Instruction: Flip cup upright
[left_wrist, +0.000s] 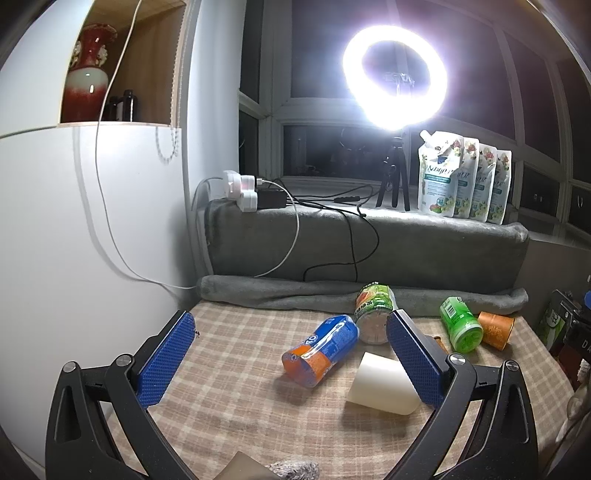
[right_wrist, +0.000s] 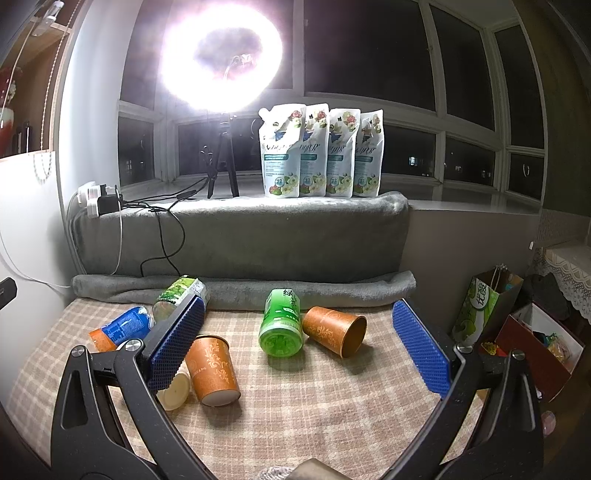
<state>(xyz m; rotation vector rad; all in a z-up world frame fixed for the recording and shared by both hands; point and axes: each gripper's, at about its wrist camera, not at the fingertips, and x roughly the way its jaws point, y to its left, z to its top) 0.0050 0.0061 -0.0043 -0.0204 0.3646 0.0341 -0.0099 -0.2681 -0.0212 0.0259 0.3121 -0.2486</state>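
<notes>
Several cups lie on the checked tablecloth (right_wrist: 332, 406). A cream cup (left_wrist: 380, 384) lies on its side beside my left gripper's right finger; it also shows in the right wrist view (right_wrist: 175, 391). An orange patterned cup (right_wrist: 214, 369) stands upright. A second orange cup (right_wrist: 332, 330) lies on its side, mouth to the right, and shows in the left wrist view (left_wrist: 495, 328). My left gripper (left_wrist: 291, 350) is open and empty above the cloth. My right gripper (right_wrist: 299, 343) is open and empty, its fingers wide either side of the cups.
A green cup (right_wrist: 280, 325), a blue-orange cup (left_wrist: 321, 349) and a green-label cup (left_wrist: 373, 314) lie on their sides. A rolled grey blanket (right_wrist: 240, 288) borders the back. Ring light (right_wrist: 221, 55), refill pouches (right_wrist: 317, 151) and cables stand on the sill. Bags (right_wrist: 484, 306) stand at right.
</notes>
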